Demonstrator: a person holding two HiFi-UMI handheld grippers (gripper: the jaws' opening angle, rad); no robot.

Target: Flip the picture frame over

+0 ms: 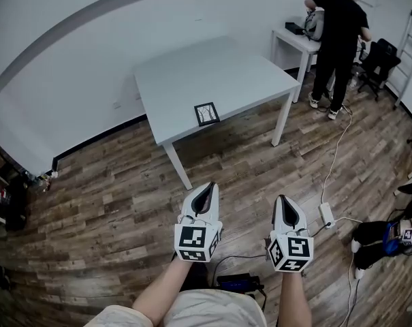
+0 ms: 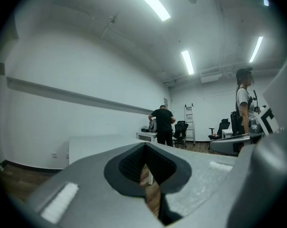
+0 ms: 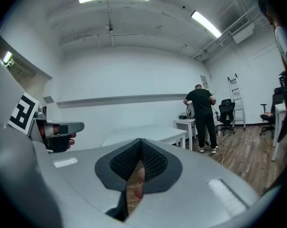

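**Picture frame on table, both grippers well short of it**

Picture frame (image 1: 206,113) lies flat near the front edge of the white table (image 1: 185,73), well apart from both grippers. Left gripper (image 1: 206,189) is held out forward over the wood floor (image 1: 110,196), roughly level, pointing toward the table. Its jaws are closed together with nothing between them. Right gripper (image 1: 286,203) sits just beside it in the same pose, jaws closed and empty.
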